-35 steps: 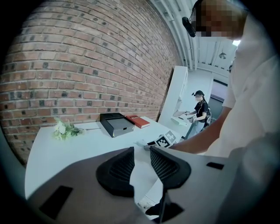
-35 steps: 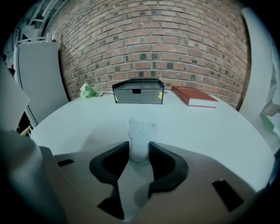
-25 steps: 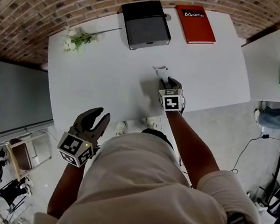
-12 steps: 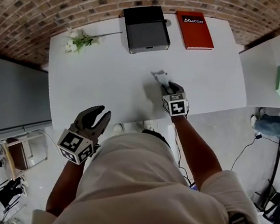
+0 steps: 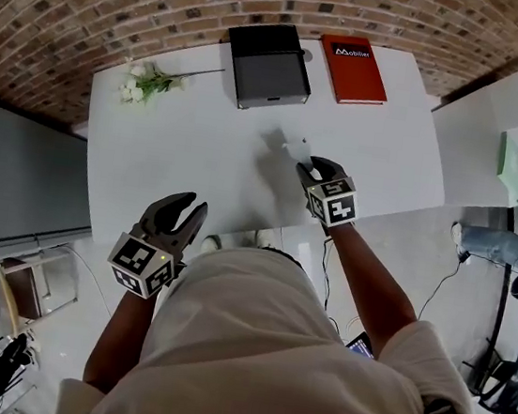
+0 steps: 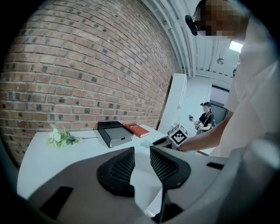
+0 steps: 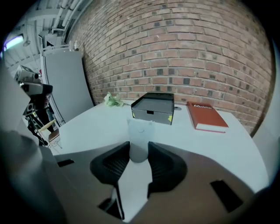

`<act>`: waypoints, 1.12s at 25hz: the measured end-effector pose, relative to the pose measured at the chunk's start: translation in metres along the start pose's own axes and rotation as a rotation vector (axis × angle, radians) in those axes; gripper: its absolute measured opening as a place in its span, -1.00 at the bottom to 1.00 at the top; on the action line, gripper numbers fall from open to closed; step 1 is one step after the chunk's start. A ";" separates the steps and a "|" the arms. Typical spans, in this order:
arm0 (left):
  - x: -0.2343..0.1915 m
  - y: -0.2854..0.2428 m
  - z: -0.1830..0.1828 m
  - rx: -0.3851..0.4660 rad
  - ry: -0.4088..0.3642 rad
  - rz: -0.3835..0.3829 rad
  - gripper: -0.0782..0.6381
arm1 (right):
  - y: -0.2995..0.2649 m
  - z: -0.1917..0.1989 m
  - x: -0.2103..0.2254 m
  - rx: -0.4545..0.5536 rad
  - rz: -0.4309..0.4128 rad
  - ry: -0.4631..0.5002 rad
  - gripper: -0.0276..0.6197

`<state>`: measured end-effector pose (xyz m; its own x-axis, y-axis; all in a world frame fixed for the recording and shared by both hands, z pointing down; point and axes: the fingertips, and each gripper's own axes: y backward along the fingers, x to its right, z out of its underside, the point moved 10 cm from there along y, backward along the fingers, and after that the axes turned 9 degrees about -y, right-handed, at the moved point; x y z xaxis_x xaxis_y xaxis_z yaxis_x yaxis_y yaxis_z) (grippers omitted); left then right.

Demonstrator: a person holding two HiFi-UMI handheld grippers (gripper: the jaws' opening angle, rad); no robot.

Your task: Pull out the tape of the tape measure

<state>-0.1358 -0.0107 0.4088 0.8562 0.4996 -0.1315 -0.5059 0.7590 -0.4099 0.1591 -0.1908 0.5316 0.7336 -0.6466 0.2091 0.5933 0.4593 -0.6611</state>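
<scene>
A small white tape measure [image 5: 297, 149] sits between the jaws of my right gripper [image 5: 315, 168], which is shut on it and holds it above the white table [image 5: 182, 144]. It casts a grey shadow on the tabletop just to its left. In the right gripper view the white case [image 7: 139, 139] is pinched between the two dark pads, and no tape shows pulled out. My left gripper [image 5: 182, 215] hangs off the table's near edge beside the person's body, open with nothing in it. In the left gripper view its pads [image 6: 124, 166] stand apart over the table edge.
At the back of the table are a black box [image 5: 268, 64], a red book [image 5: 358, 71] and a sprig of white flowers [image 5: 146, 81]. A second white table [image 5: 496, 128] stands to the right. A brick wall runs behind.
My right gripper has risen from the tabletop with the tape measure in it, and its shadow has drawn apart from it. The left gripper has stayed about where it was.
</scene>
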 end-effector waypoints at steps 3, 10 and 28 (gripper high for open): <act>-0.004 -0.002 -0.004 0.014 -0.007 0.008 -0.49 | 0.017 -0.021 -0.008 0.006 -0.031 0.036 -0.50; -0.014 -0.002 -0.018 0.047 -0.039 0.037 -0.49 | 0.063 -0.077 -0.039 0.015 -0.130 0.111 -0.50; -0.030 0.003 -0.064 0.119 -0.213 0.124 -0.51 | 0.115 -0.134 -0.107 0.037 -0.216 0.187 -0.49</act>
<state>-0.1562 -0.0499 0.3541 0.7519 0.6588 0.0238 -0.6250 0.7239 -0.2920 0.1041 -0.1504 0.3363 0.5170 -0.8313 0.2038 0.7434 0.3181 -0.5884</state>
